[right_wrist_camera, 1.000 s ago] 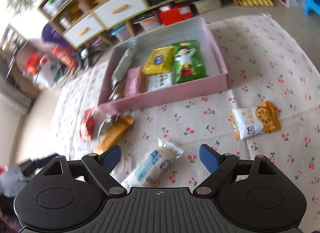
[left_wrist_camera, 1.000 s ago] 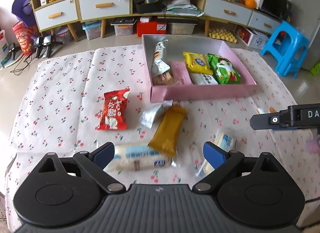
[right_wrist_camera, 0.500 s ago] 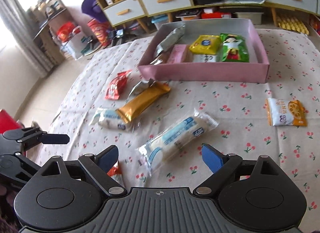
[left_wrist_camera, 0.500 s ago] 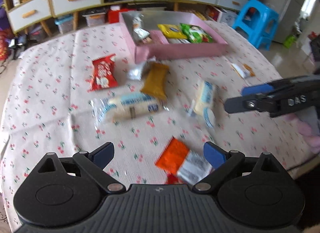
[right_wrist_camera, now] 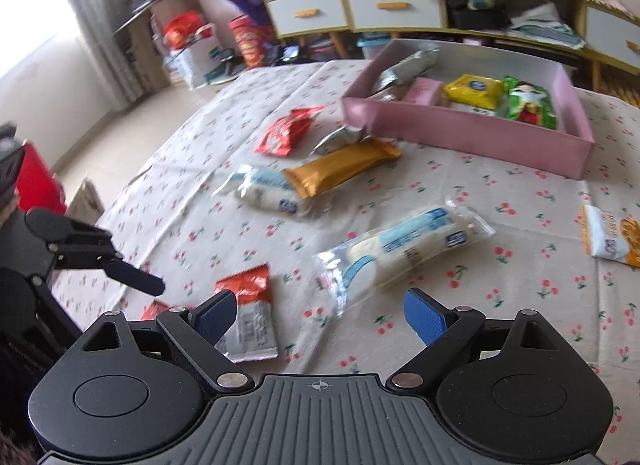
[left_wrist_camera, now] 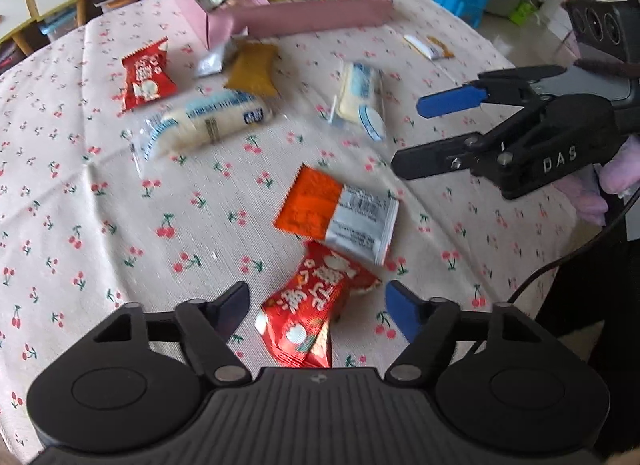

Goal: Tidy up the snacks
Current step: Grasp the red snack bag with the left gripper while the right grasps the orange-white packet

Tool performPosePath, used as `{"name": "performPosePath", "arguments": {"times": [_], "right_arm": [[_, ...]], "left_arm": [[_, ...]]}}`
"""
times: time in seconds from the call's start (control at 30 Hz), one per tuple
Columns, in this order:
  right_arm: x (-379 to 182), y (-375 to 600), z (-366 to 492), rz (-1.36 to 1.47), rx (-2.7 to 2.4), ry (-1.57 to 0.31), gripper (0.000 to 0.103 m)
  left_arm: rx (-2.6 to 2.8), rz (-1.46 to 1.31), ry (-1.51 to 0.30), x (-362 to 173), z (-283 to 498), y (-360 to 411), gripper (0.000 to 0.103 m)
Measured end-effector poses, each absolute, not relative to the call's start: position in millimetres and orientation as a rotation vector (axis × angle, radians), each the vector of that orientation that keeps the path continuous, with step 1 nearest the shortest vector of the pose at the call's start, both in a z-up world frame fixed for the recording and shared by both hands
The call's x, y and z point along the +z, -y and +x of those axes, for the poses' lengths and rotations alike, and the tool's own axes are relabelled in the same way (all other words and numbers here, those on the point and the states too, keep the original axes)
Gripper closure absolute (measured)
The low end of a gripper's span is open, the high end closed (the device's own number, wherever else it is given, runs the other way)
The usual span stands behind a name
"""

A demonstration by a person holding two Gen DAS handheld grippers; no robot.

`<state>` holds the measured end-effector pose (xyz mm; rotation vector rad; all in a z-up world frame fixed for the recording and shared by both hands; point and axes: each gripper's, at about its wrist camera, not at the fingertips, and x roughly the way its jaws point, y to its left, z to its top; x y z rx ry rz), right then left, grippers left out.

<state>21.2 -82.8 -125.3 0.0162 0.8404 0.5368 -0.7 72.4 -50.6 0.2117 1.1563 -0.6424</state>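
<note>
The pink box [right_wrist_camera: 472, 133] at the far side of the surface [left_wrist_camera: 80, 193] already holds several snacks, among them a yellow packet [right_wrist_camera: 474, 90] and a green packet [right_wrist_camera: 530, 103]; many more lie loose on the cherry-print cloth on its near side. This looks like the reach for the next pickup.

The left gripper [left_wrist_camera: 316, 307] hovers with its jaws wide apart and empty, straddling a red packet [left_wrist_camera: 314, 313] at the near edge, the loose snack farthest from the box. Touching that packet on its box-ward side is an orange-and-silver packet [left_wrist_camera: 340, 215]. The right gripper [right_wrist_camera: 318, 315], also spread wide and holding nothing, points at a long white-and-blue bun pack [right_wrist_camera: 400, 251] lying between it and the box, near its tips but not between them.

Next, the left gripper probably needs to drop until its fingers bracket the red packet alone, close across its narrow width, then carry it to the box. The overlapping orange packet could get dragged along.
</note>
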Motion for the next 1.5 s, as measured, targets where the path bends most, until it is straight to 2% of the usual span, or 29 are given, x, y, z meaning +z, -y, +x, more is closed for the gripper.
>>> {"name": "performPosePath", "arguments": {"times": [0.03, 0.13, 0.3, 0.67, 0.87, 1.17, 1.27, 1.33, 1.43, 1.5], "right_arm": [[-126, 79, 19, -0.005, 0.547, -0.837, 0.011], [-128, 70, 14, -0.071, 0.576, -0.817, 0.011], [-133, 56, 6, -0.174, 0.618, -0.801, 0.01], [-149, 32, -4, -0.3, 0.682, -0.799, 0.01], [-157, 20, -5, -0.322, 0.707, -0.792, 0.01], [-159, 13, -3, -0.337, 0.69, -0.752, 0.012], [-158, 11, -3, -0.341, 0.678, -0.744, 0.013], [-158, 11, -3, -0.336, 0.677, -0.741, 0.016], [-156, 11, -2, -0.326, 0.671, -0.739, 0.028], [-154, 12, -2, -0.328, 0.674, -0.733, 0.045]], "left_arm": [[-0.639, 0.219, -1.161, -51, -1, -72, 0.047], [-0.615, 0.251, -1.165, -52, -1, -71, 0.057], [-0.595, 0.273, -1.152, -49, 1, -72, 0.062], [-0.304, 0.174, -1.123, -46, 24, -99, 0.061], [-0.343, 0.223, -1.137, -50, 21, -91, 0.049], [-0.329, 0.214, -1.155, -53, 25, -93, 0.053], [-0.318, 0.204, -1.155, -52, 25, -94, 0.059], [-0.311, 0.196, -1.154, -51, 25, -96, 0.062], [-0.303, 0.176, -1.152, -49, 27, -98, 0.064], [-0.299, 0.17, -1.147, -48, 27, -99, 0.066]]}}
